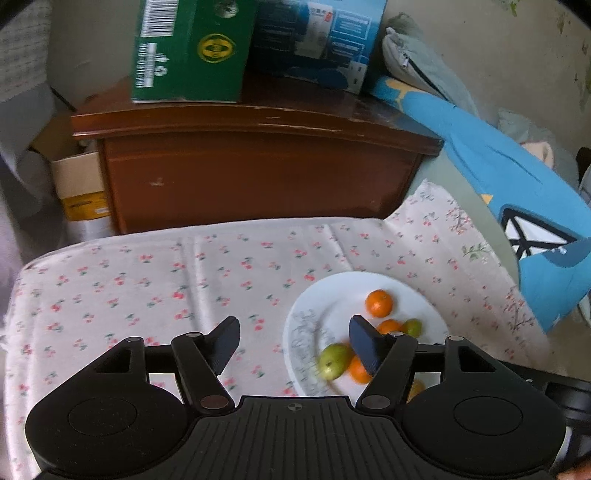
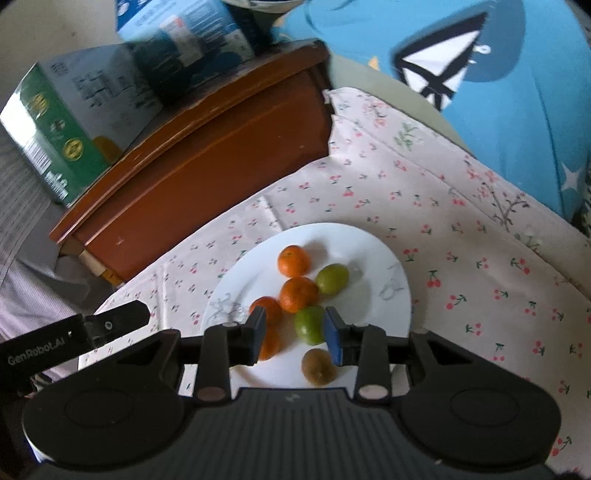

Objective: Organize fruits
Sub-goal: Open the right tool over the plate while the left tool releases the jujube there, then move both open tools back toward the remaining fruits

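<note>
Fruits gathered on white plate (image 2: pixel 380 254) atop cherry-print cloth (image 2: pixel 461 266), apparently so nothing rolls off. Left tongs (image 1: pixel 295 343) spread wide, empty, over plate edge. Right tongs (image 2: pixel 295 338) parted around green fruit (image 2: pixel 310 325), seemingly not squeezing

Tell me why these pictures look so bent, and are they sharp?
Left wrist view: the fisheye lens bows the wooden cabinet and darkens the corners; the green fruit on the white plate is smeared. Right wrist view: same curving; boxes at the top blur, while the oranges stay fairly crisp in soft, shadowless light.
</note>
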A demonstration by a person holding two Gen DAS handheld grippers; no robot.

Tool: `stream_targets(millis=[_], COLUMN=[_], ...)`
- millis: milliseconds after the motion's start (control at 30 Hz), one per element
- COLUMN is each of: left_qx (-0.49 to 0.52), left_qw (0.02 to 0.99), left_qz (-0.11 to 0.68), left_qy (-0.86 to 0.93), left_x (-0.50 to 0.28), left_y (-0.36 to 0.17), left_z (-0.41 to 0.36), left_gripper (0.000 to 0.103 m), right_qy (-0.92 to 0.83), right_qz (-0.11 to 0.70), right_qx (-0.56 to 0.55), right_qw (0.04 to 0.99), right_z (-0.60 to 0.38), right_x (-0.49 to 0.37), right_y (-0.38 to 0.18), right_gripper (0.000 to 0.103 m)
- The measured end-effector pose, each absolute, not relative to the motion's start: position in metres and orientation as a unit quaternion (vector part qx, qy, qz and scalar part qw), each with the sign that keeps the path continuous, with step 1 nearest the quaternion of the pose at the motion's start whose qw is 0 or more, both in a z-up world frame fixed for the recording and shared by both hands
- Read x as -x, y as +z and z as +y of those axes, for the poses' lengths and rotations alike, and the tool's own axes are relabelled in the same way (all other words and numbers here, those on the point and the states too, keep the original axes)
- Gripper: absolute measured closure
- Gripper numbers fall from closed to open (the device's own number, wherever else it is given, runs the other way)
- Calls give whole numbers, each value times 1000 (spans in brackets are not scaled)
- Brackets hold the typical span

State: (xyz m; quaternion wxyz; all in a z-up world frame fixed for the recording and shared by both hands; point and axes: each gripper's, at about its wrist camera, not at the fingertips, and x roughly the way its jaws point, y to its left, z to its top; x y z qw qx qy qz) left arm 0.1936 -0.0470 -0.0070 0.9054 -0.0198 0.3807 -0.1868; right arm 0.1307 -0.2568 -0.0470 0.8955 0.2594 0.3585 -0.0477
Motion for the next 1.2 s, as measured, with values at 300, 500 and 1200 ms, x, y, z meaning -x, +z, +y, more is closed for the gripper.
stream_targets(millis=[300, 500, 1200], left_qx=[5, 10, 15], left_qw=[913, 916, 911], left_qz=[375, 374, 407], left_qy=[-158, -143, -62], left_x=[-172, -162, -166], left_y=[2, 6, -15], left_z=[-17, 4, 70], left_gripper=[38, 38, 37], right_qy=[-26, -14, 53], right_qz=[359, 356, 377], right_qx=[-226, -206, -169], right_qw=[905, 911, 909], right_z=[-238, -226, -171], right_x=[-115, -106, -69], right_y=[-45, -44, -65], right_gripper=[67, 67, 67])
